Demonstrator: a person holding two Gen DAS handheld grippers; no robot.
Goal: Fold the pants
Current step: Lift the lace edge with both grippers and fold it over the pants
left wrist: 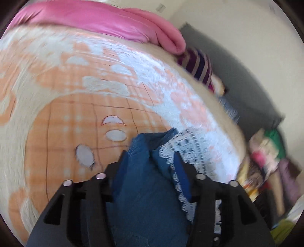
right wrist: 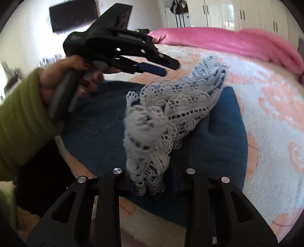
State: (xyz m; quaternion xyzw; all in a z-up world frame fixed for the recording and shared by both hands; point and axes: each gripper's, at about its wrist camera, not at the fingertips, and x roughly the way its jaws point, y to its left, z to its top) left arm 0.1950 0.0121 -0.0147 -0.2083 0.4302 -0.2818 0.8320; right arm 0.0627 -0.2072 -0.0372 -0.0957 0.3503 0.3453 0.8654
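Blue denim pants (right wrist: 102,117) with a white lace hem (right wrist: 171,106) lie folded on the bed. My right gripper (right wrist: 153,171) is shut on a bunched end of the lace, which rises from between its fingers. In the right wrist view my left gripper (right wrist: 170,68) hangs in the air above the pants, held by a hand (right wrist: 62,76) in a green sleeve (right wrist: 19,117), with nothing in it. The left wrist view shows the left gripper (left wrist: 151,153) with its fingers apart; denim (left wrist: 144,190) and lace (left wrist: 190,144) lie under the gap.
An orange and white patterned blanket (left wrist: 76,106) covers the bed, with a pink quilt (right wrist: 228,39) along its far side. A striped cloth (left wrist: 199,64) sits at the bed's edge. Clothes are piled (left wrist: 266,152) beside the bed. A dark screen (right wrist: 74,17) and white wardrobes (right wrist: 247,17) line the walls.
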